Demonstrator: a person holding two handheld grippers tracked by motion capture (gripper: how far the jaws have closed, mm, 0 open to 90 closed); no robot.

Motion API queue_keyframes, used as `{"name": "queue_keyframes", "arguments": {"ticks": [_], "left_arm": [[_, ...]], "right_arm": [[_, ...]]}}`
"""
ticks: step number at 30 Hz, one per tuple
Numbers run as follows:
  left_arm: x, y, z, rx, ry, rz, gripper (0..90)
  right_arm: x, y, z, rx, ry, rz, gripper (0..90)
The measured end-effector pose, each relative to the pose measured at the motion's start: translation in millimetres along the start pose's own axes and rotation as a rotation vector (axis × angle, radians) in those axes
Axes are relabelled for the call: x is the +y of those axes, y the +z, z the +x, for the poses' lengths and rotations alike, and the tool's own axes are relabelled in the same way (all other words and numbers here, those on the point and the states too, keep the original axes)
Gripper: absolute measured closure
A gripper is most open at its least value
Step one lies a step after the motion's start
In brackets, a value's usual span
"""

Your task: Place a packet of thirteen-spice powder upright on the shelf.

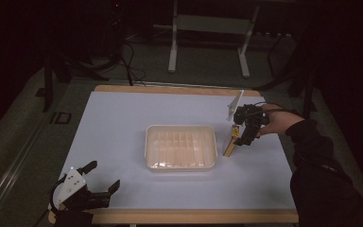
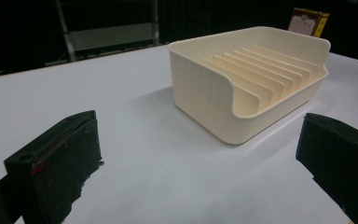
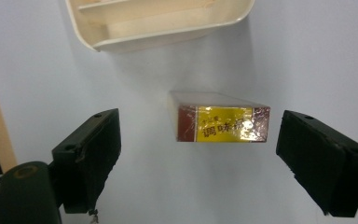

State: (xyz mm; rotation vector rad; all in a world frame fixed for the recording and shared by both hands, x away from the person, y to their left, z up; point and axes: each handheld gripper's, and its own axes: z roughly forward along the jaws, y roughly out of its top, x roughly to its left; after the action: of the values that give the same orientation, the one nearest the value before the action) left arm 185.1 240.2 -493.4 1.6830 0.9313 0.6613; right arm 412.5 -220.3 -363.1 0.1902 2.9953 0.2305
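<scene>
White table surface [image 1: 123,123] carries a cream plastic ribbed tray [image 1: 180,147] at centre, holding nothing. Yellow-and-brown small box [image 3: 221,122] stands upright at the tray's 3 o'clock. Right gripper [image 3: 200,154] hovers above it, jaws spread, untouching. Left gripper [image 1: 101,179] at 7 o'clock, jaws apart.

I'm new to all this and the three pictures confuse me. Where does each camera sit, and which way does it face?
High view: above the table, looking forward and down; the left gripper, right gripper and a sleeve show.
Left gripper view: rides the left gripper, facing the tray; its open black jaws show.
Right gripper view: rides the right gripper, looking down on the box; its open jaws show.
Shared: every view shows tray and box.
</scene>
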Motion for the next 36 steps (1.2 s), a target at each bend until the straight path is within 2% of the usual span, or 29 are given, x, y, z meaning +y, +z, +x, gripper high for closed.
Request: {"name": "queue_keyframes", "arguments": {"ticks": [4,9,13,20,26,30,34,36], "left_arm": [[-0.5,-1.8,-0.6,0.003,0.002,0.001,0.0],[-2.1,-3.2,1.0,0.011,-0.009,0.003,0.0],[-2.4,-3.8,0.8,0.011,-0.007,0.005,0.0],[-3.3,-4.2,1.9,0.015,-0.015,0.007,0.0],[-3.3,-2.9,1.6,0.012,-0.011,0.012,0.0],[-3.2,-2.8,1.6,0.011,-0.01,0.012,0.0],[-3.2,-2.9,1.6,0.01,-0.01,0.012,0.0],[-3.2,-2.9,1.1,0.009,-0.009,0.013,0.0]], "right_arm": [[-0.3,7.5,-5.0,0.008,-0.004,0.007,13.9],[-1.8,16.9,-16.7,0.032,0.049,0.013,13.8],[-3.3,25.1,-22.7,0.058,0.068,0.023,14.7],[-6.5,35.1,-27.5,0.095,0.071,0.031,22.0],[-5.2,41.0,-30.9,0.128,0.082,0.035,23.0],[-3.3,45.7,-31.2,0.134,0.071,0.068,30.6],[-1.5,44.6,-32.5,0.132,0.078,0.085,31.6],[-1.2,43.3,-30.7,0.146,0.056,0.087,31.8]]}}
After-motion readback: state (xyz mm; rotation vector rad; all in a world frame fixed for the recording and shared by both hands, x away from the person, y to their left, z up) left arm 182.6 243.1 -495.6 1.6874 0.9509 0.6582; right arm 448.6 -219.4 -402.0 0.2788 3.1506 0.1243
